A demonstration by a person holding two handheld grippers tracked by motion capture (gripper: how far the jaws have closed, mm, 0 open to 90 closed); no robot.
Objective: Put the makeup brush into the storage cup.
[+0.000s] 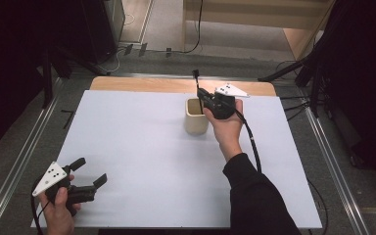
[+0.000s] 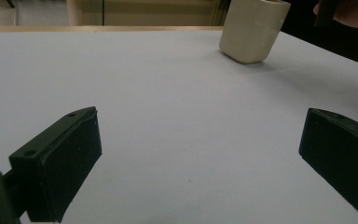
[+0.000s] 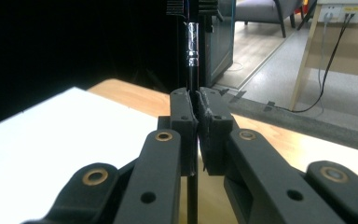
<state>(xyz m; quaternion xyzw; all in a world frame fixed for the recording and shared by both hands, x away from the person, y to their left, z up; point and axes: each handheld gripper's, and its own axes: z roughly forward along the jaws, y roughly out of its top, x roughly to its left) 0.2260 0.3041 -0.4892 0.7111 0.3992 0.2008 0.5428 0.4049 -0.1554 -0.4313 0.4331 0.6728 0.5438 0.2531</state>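
A cream cup (image 1: pixel 196 116) stands upright at the back middle of the white table (image 1: pixel 142 152). My right gripper (image 1: pixel 203 94) hovers at the cup's far right rim, shut on a thin black brush (image 1: pixel 196 77) whose stem points away over the table's back edge. In the right gripper view the pads (image 3: pixel 184 112) pinch the brush (image 3: pixel 192 44) below its silver ferrule. My left gripper (image 1: pixel 92 171) rests open near the front left corner, nothing between its fingers. The left gripper view shows the cup (image 2: pixel 253 29) far off beyond the left gripper (image 2: pixel 200 135).
A wooden strip (image 1: pixel 142 84) runs along the table's back edge. Metal rails (image 1: pixel 29 147) flank both sides, with dark stands and cables on the floor behind. A person's right hand (image 2: pixel 349 9) shows beside the cup.
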